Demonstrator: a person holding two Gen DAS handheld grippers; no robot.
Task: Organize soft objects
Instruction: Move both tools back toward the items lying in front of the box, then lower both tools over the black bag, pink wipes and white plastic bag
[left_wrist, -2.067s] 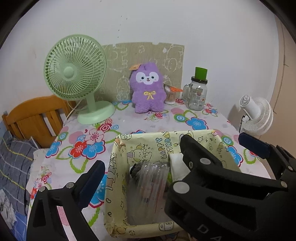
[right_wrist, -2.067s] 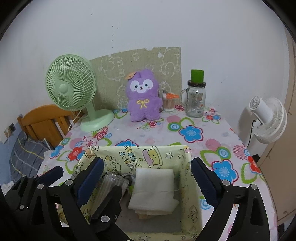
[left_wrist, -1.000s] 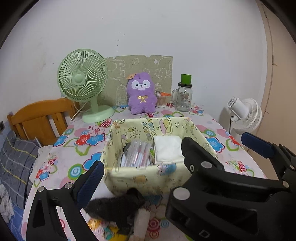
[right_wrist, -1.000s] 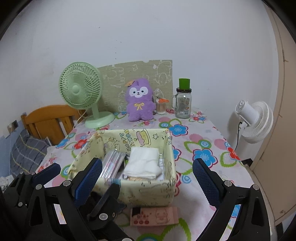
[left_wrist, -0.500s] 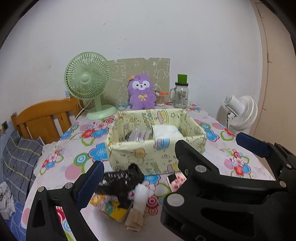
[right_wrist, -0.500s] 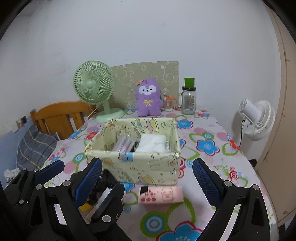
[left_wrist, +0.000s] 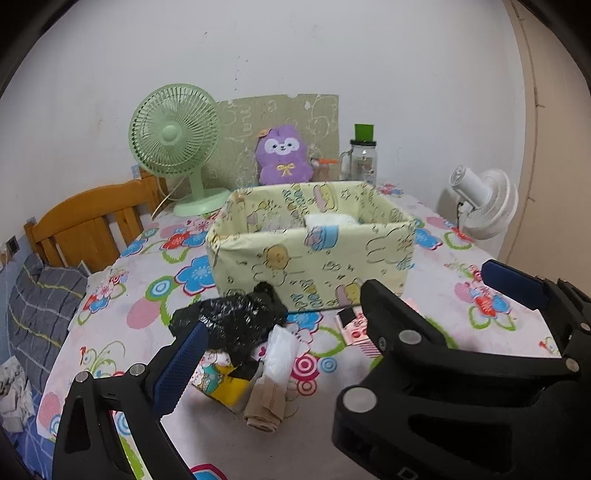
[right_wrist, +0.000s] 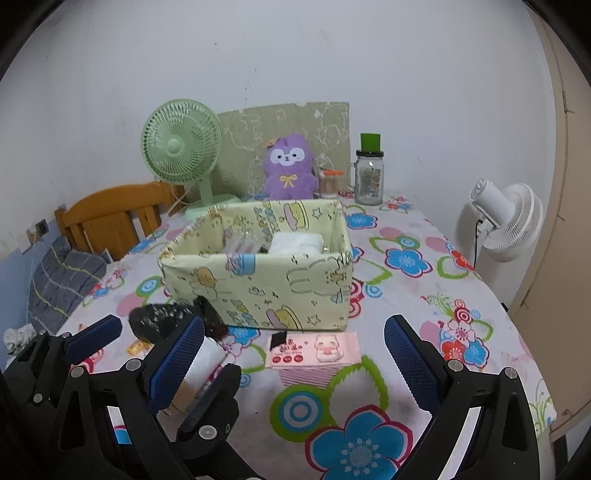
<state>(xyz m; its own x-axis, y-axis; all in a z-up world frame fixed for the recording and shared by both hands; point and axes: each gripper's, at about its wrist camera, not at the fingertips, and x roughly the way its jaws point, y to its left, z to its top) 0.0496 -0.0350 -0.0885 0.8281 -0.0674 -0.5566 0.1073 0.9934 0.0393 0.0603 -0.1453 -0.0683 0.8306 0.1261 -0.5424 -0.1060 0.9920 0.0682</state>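
Note:
A pale yellow fabric bin stands mid-table; a folded white cloth and clear-wrapped items lie in it. In front of it lies a pile: a black crinkled bag, a white roll, a beige rolled sock and a colourful packet. A pink tissue pack lies before the bin. My left gripper is open and empty, above the pile. My right gripper is open and empty, around the pink pack from above.
A green desk fan, a purple plush and a glass jar with green lid stand at the table's back by the wall. A white fan stands right of the table. A wooden chair is at left.
Both grippers have pulled back from over the bin and come down low before it. The pile and pink pack have come into view. Both stay open.

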